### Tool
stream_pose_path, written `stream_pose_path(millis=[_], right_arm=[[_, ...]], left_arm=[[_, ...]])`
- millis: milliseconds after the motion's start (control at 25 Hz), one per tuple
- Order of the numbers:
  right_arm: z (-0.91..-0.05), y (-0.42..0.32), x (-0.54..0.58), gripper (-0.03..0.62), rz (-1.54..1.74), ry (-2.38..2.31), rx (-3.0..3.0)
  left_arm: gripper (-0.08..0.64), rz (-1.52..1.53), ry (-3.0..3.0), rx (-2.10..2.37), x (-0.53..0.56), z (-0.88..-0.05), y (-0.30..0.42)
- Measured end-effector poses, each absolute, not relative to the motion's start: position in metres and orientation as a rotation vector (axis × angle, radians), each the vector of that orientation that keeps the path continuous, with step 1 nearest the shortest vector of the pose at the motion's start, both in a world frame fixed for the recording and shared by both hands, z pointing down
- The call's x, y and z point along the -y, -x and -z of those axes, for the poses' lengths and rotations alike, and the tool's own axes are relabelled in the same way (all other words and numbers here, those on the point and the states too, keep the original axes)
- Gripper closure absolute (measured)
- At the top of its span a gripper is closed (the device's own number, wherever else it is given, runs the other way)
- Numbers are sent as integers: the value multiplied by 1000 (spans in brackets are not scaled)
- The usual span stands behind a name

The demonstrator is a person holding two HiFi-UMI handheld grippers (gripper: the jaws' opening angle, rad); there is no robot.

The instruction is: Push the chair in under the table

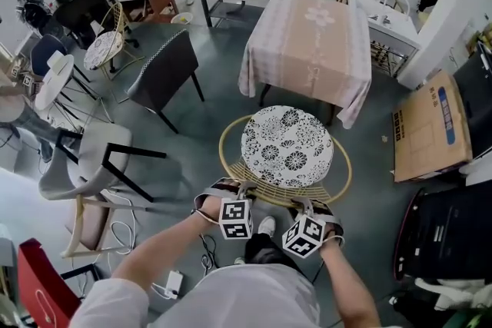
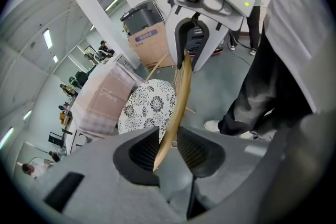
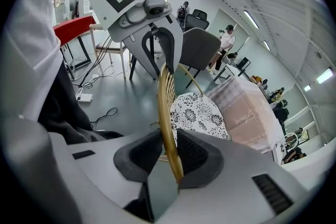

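A chair with a black-and-white flowered round seat (image 1: 287,146) and a golden wire back rail (image 1: 265,196) stands just in front of the table with the pink checked cloth (image 1: 307,42). The seat is outside the table's near edge. My left gripper (image 1: 237,194) is shut on the rail's left part, which runs between its pads (image 2: 178,97). My right gripper (image 1: 304,205) is shut on the rail's right part (image 3: 167,107), which presses on the right pad. In each gripper view the other gripper holds the same rail further along.
A flat cardboard box (image 1: 430,127) lies on the floor right of the table. A dark grey chair (image 1: 165,73) and a white chair (image 1: 92,165) stand to the left. Cables and a power strip (image 1: 167,284) lie near my feet. Black equipment (image 1: 453,234) sits at the right.
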State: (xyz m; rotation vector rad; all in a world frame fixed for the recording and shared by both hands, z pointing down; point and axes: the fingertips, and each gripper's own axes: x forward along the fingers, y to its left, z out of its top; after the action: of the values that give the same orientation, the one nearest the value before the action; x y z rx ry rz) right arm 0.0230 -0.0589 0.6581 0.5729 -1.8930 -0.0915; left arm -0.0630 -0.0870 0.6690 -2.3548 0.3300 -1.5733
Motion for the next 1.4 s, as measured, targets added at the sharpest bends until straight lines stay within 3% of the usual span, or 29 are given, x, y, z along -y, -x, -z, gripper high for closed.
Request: stream_pose_path(millis=[1400], right_arm=[[-655,-38,165,517,101,-586,1925]], left_arm=[[451,1761,2228,-408,200,-670,50]])
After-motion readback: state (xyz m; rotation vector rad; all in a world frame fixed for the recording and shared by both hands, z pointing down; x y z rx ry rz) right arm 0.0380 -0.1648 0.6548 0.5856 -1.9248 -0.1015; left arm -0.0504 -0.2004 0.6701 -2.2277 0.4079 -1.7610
